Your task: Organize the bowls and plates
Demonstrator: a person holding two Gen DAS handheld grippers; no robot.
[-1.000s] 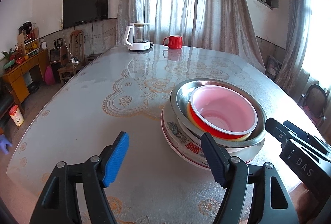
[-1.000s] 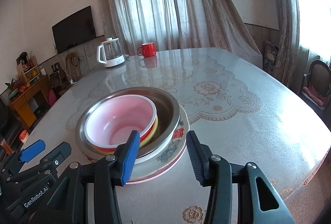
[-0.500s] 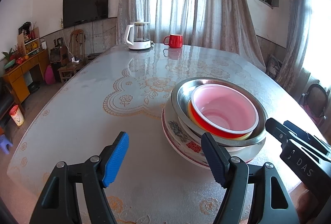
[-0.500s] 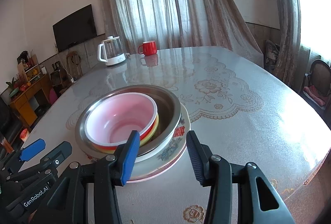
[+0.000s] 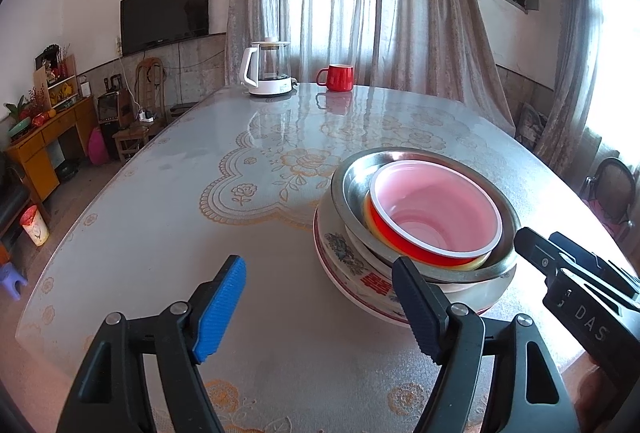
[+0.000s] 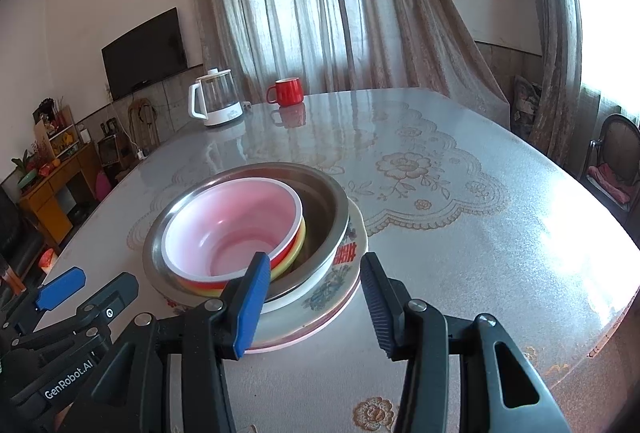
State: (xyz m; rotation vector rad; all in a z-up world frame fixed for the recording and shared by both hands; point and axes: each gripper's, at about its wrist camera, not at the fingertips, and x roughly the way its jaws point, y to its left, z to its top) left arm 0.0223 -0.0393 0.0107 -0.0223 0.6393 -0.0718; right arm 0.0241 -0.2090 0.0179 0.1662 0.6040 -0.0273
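The left gripper (image 5: 320,309) is held with jaws apart, which have just been opening slightly, only bare tabletop (image 5: 168,217) between them. The right gripper's (image 6: 316,299) jaws are likewise parted, nothing gripped. Just beyond both, the stack is seen: a pink-lined red bowl (image 6: 236,229) nested in a yellow bowl (image 6: 302,235), a steel basin (image 5: 352,185) and a patterned plate (image 6: 340,281). Farther off, a kettle (image 5: 268,69) and red mug (image 5: 338,77) are set.

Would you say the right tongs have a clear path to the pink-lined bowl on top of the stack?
Probably yes: the right tongs stand open just before the pink-lined bowl, nothing between, only the steel basin's rim around it.
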